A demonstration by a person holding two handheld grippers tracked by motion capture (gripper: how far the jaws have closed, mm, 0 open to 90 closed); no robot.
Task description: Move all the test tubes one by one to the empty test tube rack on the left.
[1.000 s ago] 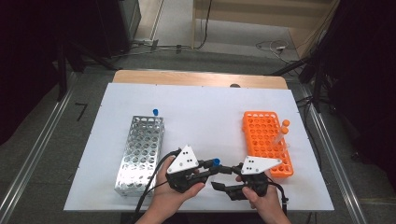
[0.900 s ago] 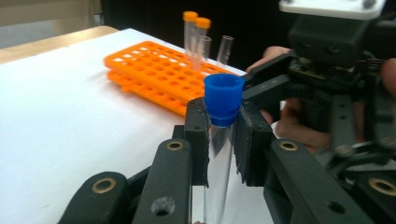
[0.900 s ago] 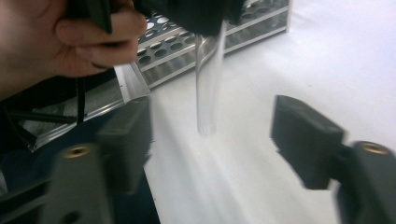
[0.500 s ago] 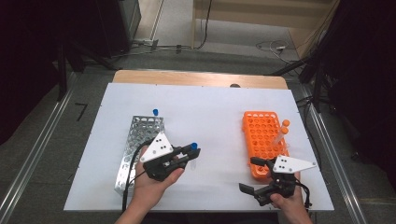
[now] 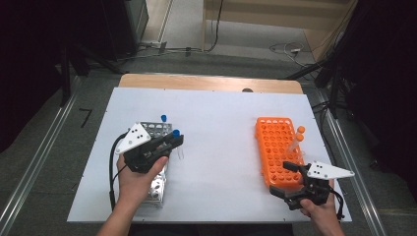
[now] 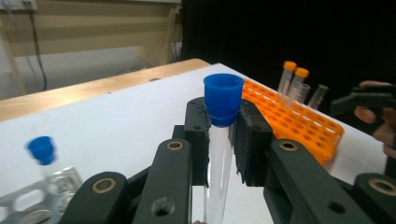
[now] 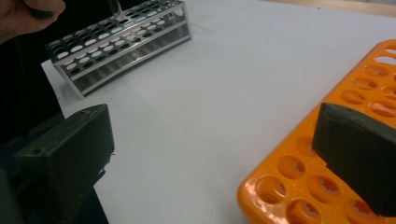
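Left gripper [image 6: 219, 140] clamped just under the blue cap of a clear tube [image 6: 218, 163] above the metal rack [image 5: 153, 184], right gripper [image 7: 210, 154] wide open, empty: risks missing a hole, jamming or tipping.

In the left gripper view, the clear tube [image 6: 219, 154] with the blue cap runs off the bottom edge, so its lower end cannot be seen, and the left gripper [image 6: 223, 140] covers its sides where the pads press. A second blue-capped tube [image 6: 43, 154] at the left is blurred, and the metal rack [image 6: 32, 205] beneath it is cut by the corner. In the right gripper view, the orange rack [image 7: 327, 154] is cropped at right and bottom and partly masked by one jaw. In the high view, the left hand [image 5: 140, 179] hides the metal rack's middle.
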